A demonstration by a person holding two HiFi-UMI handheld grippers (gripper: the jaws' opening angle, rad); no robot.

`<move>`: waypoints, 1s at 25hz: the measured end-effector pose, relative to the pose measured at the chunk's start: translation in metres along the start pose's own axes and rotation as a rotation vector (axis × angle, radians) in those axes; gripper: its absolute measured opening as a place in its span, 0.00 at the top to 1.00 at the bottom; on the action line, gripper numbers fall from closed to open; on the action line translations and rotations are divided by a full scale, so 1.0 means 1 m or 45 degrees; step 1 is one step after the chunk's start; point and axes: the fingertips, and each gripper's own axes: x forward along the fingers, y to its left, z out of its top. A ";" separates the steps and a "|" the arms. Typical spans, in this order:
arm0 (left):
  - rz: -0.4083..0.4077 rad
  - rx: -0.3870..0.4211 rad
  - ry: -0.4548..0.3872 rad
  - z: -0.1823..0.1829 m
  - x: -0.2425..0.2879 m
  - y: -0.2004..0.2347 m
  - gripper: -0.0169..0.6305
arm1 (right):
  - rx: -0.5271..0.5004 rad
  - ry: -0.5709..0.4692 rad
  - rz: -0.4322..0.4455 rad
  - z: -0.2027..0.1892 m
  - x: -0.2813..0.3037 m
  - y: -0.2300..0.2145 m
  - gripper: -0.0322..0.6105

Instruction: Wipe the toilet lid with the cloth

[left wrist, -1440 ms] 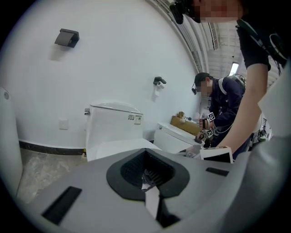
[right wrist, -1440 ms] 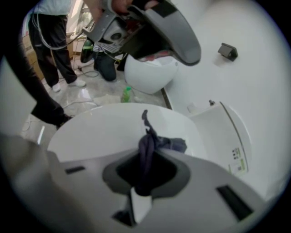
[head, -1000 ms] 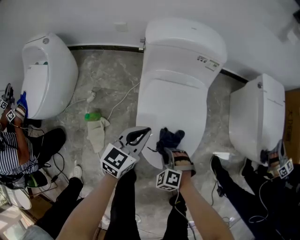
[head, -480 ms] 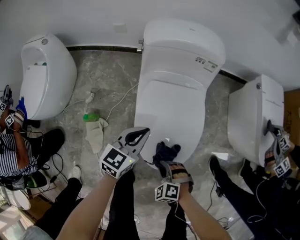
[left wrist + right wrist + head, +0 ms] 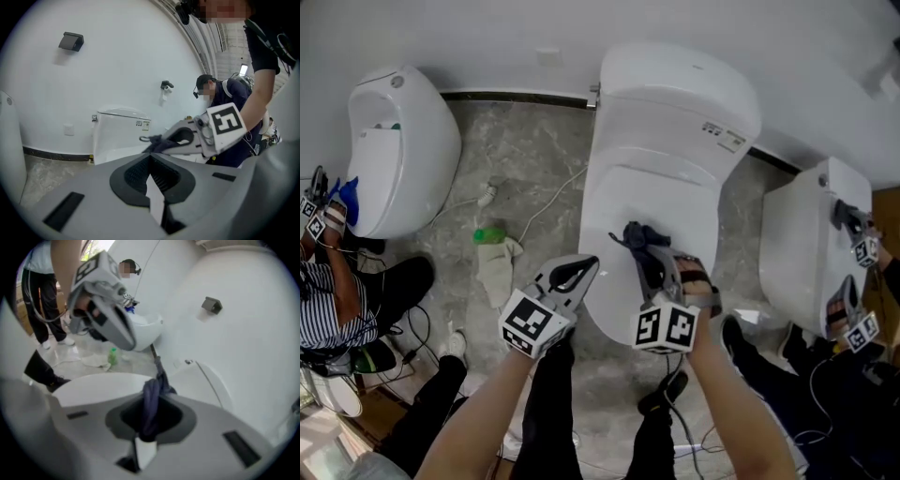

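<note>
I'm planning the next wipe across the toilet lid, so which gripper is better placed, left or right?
Right. The right gripper has its jaws shut on the dark cloth, held over the toilet lid. The left gripper is shut on nothing, at the lid's front-left edge.

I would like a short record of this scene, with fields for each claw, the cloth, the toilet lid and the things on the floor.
Toilet lid: white, closed
Right claw: shut on the cloth
Cloth: dark, bunched, over the middle of the lid; contact unclear
Left claw: shut, empty, beside the lid's front left edge
Floor: green bottle and pale rag, left of the toilet
</note>
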 end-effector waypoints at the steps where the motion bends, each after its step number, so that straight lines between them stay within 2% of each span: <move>1: 0.000 0.000 -0.001 0.001 -0.001 0.002 0.95 | -0.013 -0.002 -0.031 0.004 0.010 -0.020 0.85; 5: 0.002 0.005 0.005 -0.002 -0.007 0.010 0.95 | -0.087 0.006 -0.113 0.021 0.060 -0.082 0.85; 10: 0.024 -0.023 0.017 -0.014 -0.018 0.020 0.95 | -0.168 0.069 -0.090 0.038 0.115 -0.113 0.85; 16: 0.015 -0.033 0.051 -0.026 -0.033 0.023 0.95 | -0.204 0.148 0.056 0.034 0.155 -0.077 0.85; 25: 0.042 -0.031 0.038 -0.023 -0.032 0.032 0.95 | -0.229 0.168 0.206 0.011 0.152 -0.002 0.85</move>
